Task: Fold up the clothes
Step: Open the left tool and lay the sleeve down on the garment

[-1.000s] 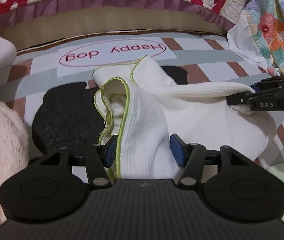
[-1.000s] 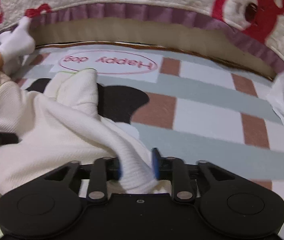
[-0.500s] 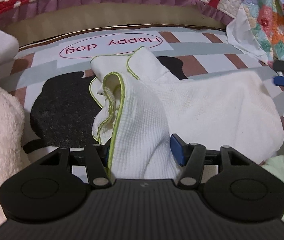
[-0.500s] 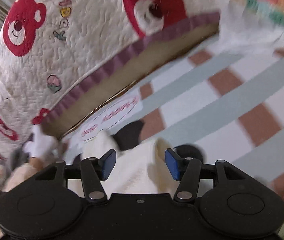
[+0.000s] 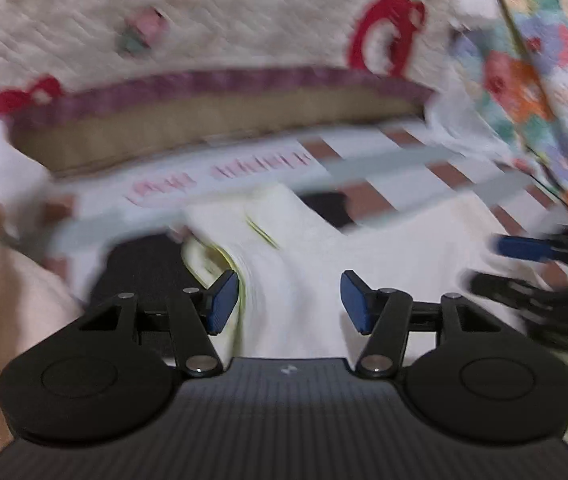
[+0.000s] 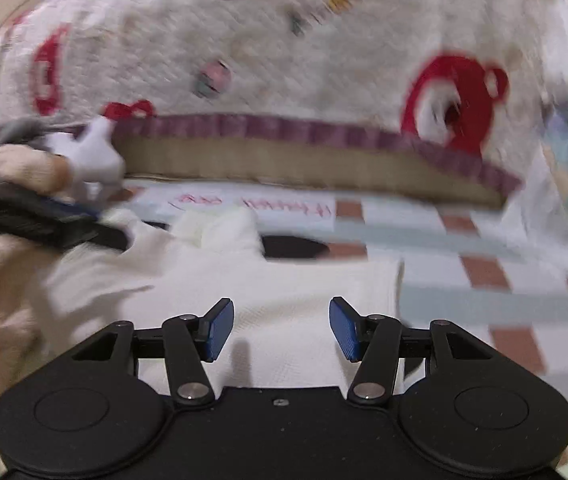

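item: left gripper [image 5: 290, 300], jaws spread wide, nothing pinched; white cloth lies in the gap between the blue pads but neither pad visibly presses it. item: right gripper [image 6: 280, 328], jaws likewise spread, holding nothing, poised just above the garment's flat part. item: white garment [image 6: 292, 300], waffle-knit with yellow-green piping, the landmark for all entries below; it lies on the striped mat [image 6: 464, 300], partly doubled over, a bunched piped end [image 5: 244, 236] on its far side and a flatter spread body on its near side. long axis: roughly crosswise to both grippers, running from the left gripper's side to the right gripper's side, with a fairly straight edge at the right end. nearness: the left gripper sits over the bunched, piped part of the garment; the right gripper sits over the flat part near that right-hand edge. both views are blurred, so finer folds cannot be told. beyond the garment: pink lettering on the mat, then a quilt with red bears [image 6: 324, 60]. left of the garment: a pale pink fleece sleeve [image 5: 0, 288] and a white-gloved hand [image 6: 96, 156]. judgement: whichever edge is taken next, each gripper has cloth directly ahead of it.
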Available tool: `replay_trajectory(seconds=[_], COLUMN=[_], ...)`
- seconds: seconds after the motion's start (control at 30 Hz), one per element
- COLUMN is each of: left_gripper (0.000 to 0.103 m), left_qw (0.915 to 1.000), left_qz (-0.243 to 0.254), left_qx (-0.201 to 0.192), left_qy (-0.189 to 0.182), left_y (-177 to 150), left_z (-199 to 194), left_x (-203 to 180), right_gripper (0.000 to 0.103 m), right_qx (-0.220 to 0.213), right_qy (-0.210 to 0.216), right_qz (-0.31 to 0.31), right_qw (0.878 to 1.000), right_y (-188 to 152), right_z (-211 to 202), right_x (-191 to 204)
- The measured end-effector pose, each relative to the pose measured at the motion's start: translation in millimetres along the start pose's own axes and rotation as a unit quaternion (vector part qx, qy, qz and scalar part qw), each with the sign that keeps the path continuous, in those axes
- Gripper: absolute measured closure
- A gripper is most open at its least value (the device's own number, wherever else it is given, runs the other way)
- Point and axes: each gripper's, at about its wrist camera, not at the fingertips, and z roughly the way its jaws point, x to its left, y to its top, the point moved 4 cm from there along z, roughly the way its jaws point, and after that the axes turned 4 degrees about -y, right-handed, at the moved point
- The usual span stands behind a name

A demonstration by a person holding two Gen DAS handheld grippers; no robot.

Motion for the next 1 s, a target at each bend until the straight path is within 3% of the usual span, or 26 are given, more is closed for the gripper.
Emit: replay_trajectory(seconds=[0.1,0.17,0.23,0.37,0.5,0.57,0.63,0.77,0.87,1.0], left_gripper=[0.046,0.046,0.045,0.044,0.044,0.043,0.040,0.039,0.039,0.039], left_qw=[0.9964,0.9876,0.9789,0.9851,0.9909,0.9911,0.9897,0.9836,0.9823,0.9806], left_qz=[-0.021,-0.126,-0.177,-0.151,-0.107,-0.084,-0.078,-0.118,-0.082,-0.076], left_qx=[0.078,0.093,0.100,0.079,0.024,0.004,-0.001,0.020,0.026,0.025], left_qy=[0.028,-0.007,-0.021,0.017,0.079,0.103,0.120,0.135,0.166,0.179], left_y=[-21,-30,-35,-33,-32,-28,-28,-29,-26,-27], left_z=[23,23,19,11,-7,-14,-11,-2,-2,-1], left_x=[7,26,36,25,18,16,22,39,35,32], right_gripper=[0.047,0.047,0.047,0.047,0.046,0.034,0.032,0.032,0.032,0.031], right_qx=[0.015,0.024,0.034,0.041,0.048,0.051,0.054,0.055,0.043,0.016], right_qy=[-0.008,-0.013,-0.018,-0.019,-0.020,-0.020,-0.020,-0.011,-0.055,-0.098], right_qz=[0.024,0.040,0.057,0.084,0.111,0.125,0.139,0.226,0.211,0.196], right_qw=[1.000,0.999,0.998,0.995,0.992,0.991,0.989,0.973,0.975,0.976], right_y=[-11,-18,-25,-31,-37,-41,-44,-51,-47,-40], right_z=[15,26,36,34,31,30,29,19,-3,-42], right_x=[-7,-12,-16,-26,-35,-40,-44,-61,-60,-58])
